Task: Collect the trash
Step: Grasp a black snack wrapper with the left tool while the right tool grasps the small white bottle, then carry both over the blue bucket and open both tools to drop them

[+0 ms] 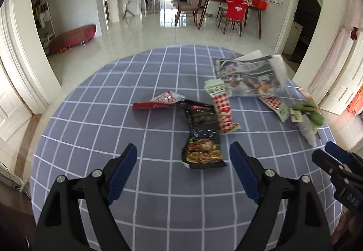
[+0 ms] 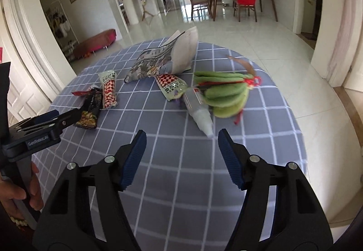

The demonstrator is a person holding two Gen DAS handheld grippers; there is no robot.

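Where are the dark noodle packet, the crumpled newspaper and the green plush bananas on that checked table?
Dark noodle packet (image 1: 203,137): left wrist view, middle of the packet.
Crumpled newspaper (image 1: 247,76): left wrist view, printed face.
Green plush bananas (image 2: 223,94): right wrist view, middle of the bunch.

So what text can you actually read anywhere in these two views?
"GenRobot.AI": on the body of the left tongs.
"DAS": partial, on the right tongs.
Print on the wrappers, newspaper and red chair cover: too blurred to read.
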